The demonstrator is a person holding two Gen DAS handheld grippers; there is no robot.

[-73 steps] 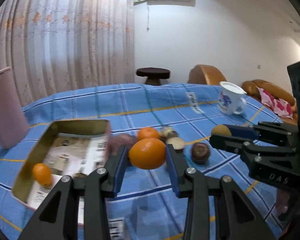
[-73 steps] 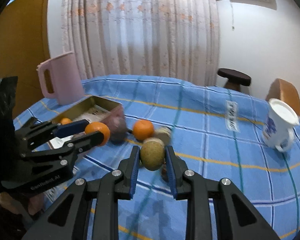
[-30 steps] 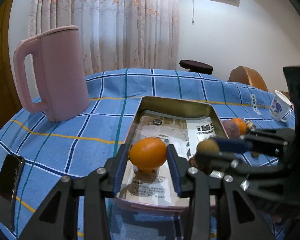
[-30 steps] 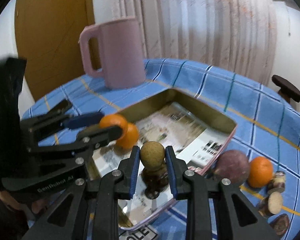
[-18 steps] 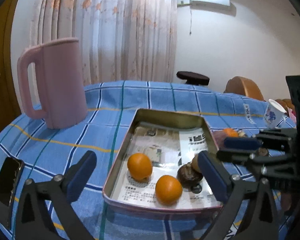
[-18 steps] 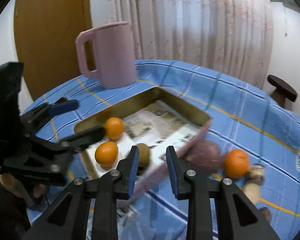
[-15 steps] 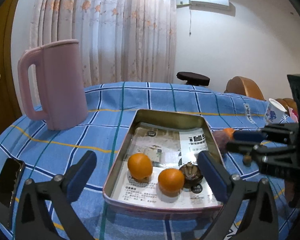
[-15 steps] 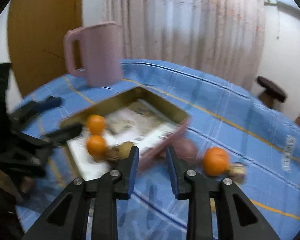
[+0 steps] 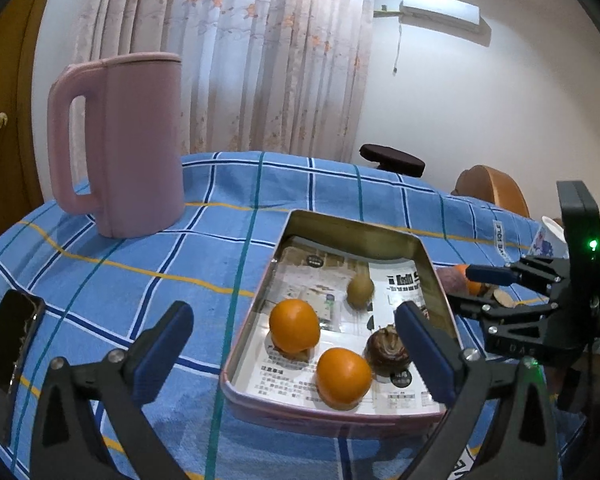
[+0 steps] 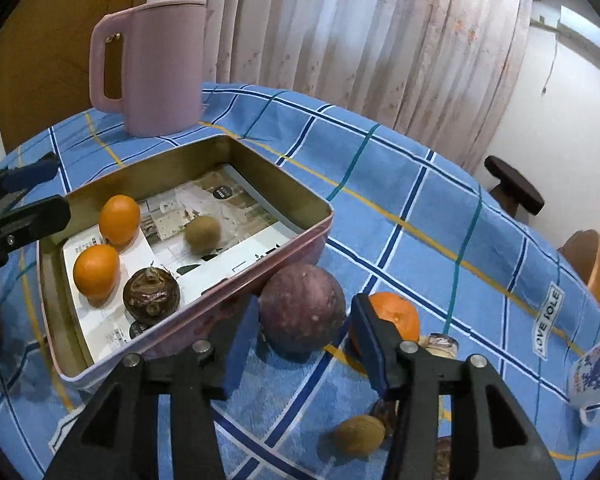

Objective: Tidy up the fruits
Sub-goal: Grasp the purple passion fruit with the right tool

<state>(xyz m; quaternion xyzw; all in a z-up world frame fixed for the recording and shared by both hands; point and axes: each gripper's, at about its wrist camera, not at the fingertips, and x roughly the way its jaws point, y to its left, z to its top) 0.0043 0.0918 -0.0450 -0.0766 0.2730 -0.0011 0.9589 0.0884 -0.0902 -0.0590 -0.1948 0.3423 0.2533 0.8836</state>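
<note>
Across the counter [image 9: 132, 264], blue checked cloth under everything. Behind the tin tray [image 9: 352, 228]: pink jug [image 9: 128, 140], flowered curtains [image 9: 236, 56], white wall, dark stool [image 9: 392, 158]. Inside the tray: two oranges [image 9: 294, 326], kiwi [image 9: 360, 288], brown bulb [image 9: 386, 346]. Left claw [image 9: 292, 340] spread wide, empty. Right claw [image 10: 306, 346] just opening, straddling the purple fruit [image 10: 302, 308] beside the tray, not gripping.
</note>
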